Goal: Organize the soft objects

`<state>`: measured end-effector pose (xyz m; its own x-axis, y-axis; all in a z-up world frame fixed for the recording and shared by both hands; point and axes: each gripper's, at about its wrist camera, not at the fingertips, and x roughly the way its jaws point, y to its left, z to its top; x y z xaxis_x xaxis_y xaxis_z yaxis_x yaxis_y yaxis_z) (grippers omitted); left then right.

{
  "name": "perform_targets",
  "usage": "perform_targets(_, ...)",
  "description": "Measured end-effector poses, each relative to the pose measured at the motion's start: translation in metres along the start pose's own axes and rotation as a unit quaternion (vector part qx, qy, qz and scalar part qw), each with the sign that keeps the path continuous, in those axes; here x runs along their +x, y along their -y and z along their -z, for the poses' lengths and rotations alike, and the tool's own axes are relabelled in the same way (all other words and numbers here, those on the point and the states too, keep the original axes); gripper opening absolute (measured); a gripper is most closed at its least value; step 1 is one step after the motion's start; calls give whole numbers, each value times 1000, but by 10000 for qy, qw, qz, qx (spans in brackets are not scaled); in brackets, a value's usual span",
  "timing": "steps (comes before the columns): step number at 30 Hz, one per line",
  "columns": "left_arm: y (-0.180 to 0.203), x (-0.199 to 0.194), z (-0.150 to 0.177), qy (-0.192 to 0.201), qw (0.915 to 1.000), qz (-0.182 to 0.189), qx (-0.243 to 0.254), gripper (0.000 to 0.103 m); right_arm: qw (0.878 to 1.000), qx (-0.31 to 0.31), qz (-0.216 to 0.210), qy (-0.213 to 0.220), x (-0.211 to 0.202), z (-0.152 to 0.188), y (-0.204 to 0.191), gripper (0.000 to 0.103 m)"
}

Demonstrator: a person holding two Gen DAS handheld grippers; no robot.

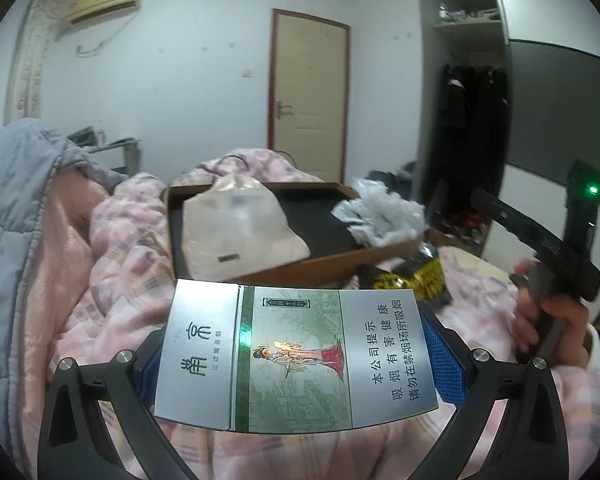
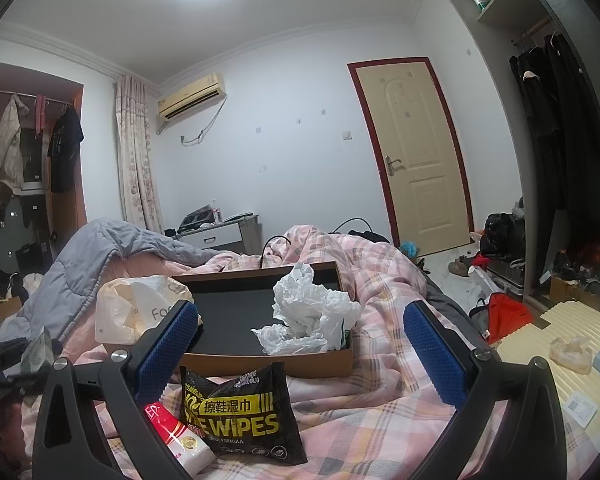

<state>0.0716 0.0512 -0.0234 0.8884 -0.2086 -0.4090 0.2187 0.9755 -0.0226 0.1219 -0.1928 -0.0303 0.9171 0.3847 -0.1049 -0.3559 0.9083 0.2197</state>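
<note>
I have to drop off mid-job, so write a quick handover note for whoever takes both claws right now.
Left claw: shut on the cigarette pack, held above the bed.
Right claw: open, holding nothing, above the shoe wipes pack.
Brown tray on the pink quilt already holds the crumpled white plastic bag and the beige pouch.
Left: wipes pack and the red-capped tube lie outside the tray; the cigarette pack is not yet put down.
</note>
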Motion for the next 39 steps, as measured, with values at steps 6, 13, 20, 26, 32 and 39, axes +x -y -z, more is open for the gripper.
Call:
perform_targets(6, 20, 11, -37, 214, 9990, -81, 380, 101, 10000, -17, -17, -70, 1, 1, 0, 103)
perform_targets(13, 30, 37, -92, 688, 9953, -569, 387, 102, 10000, -8, -22, -73, 1, 1, 0, 103)
perform_targets(20, 1, 97, -123, 316, 9964, -784, -83, 102, 10000, -2, -25, -74, 0, 1, 0, 103)
perform_targets(26, -18, 111, -109, 130, 9943, -1013, -320, 102, 10000, 5, -39, -82, 0, 1, 0, 103)
perform_targets(32, -31, 72, -85, 101, 9959, -587, -685, 103, 10000, 7, -32, -94, 0, 1, 0, 103)
perform_targets(39, -51, 28, -28, 217, 9925, -118, -1199, 103, 9999, 52, -38, -87, -1, 1, 1, 103)
